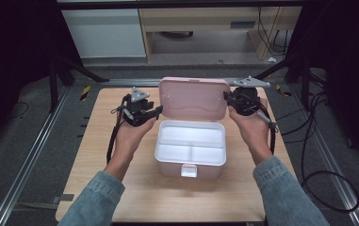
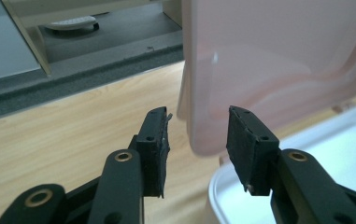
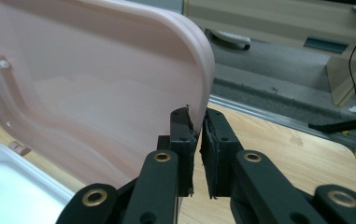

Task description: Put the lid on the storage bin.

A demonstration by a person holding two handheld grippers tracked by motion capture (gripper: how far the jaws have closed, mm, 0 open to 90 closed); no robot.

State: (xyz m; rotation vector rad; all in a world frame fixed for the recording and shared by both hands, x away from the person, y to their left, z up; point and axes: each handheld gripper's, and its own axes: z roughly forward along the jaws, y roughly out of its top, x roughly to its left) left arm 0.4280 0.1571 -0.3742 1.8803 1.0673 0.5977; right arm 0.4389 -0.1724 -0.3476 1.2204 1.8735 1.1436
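Wooden table bears pink lunchbox, lid upright. Left gripper jaws apart, straddling lid's left edge; right gripper clamped on lid's right edge. Cabinets far behind.

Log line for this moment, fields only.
box: open, empty | lid: upright | left gripper: open beside lid edge | right gripper: shut on lid

I am seeing the raised pink lid standing upright across the back of the tabletop, blocking any straight pass over the box from behind. My left hand-held gripper is straddling the lid's edge with slack on both sides. The white compartments are lying open from above. Bare tabletop is running free left, right and in front.
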